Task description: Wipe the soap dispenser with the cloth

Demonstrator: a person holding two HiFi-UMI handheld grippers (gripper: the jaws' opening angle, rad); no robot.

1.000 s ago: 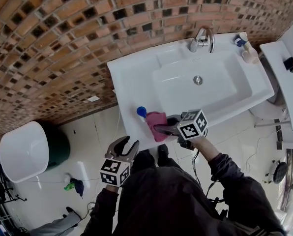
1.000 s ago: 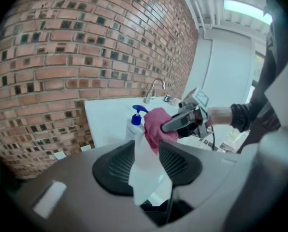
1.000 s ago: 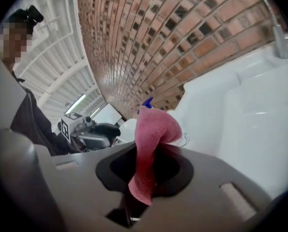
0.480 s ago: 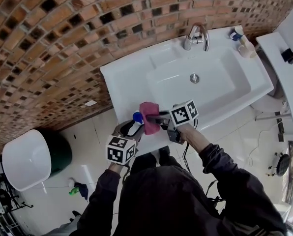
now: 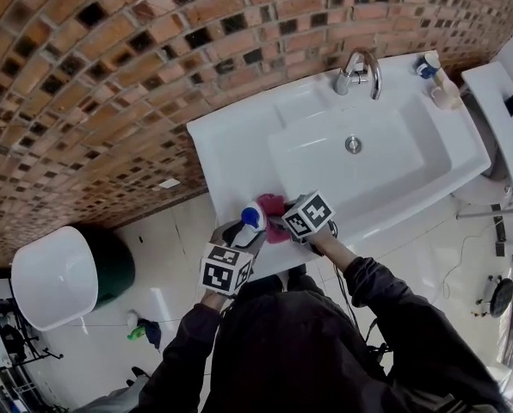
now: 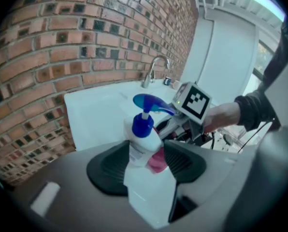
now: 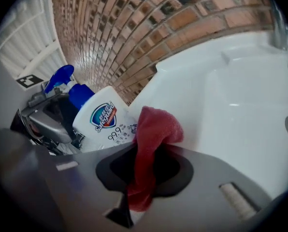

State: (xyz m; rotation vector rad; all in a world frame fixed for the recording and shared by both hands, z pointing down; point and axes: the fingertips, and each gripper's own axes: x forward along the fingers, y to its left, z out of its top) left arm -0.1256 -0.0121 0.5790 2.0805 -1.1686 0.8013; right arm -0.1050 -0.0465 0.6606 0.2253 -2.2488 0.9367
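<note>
1. Two smooth things: a white plastic soap dispenser (image 6: 143, 139) with a blue pump stands on the near left corner of the glossy sink (image 5: 231, 153).
2. Left gripper (image 6: 149, 157): its jaws have just been opening and stand apart around the dispenser.
3. Right gripper (image 7: 151, 164): its jaws pinch the fuzzy pink cloth (image 7: 154, 128), just beside the dispenser's right side.

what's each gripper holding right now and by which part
The right gripper pinches the pink cloth by its middle, with a bunched end poking out ahead. The left gripper grips nothing yet: its jaws have just been opening, with the soap dispenser standing between them.
</note>
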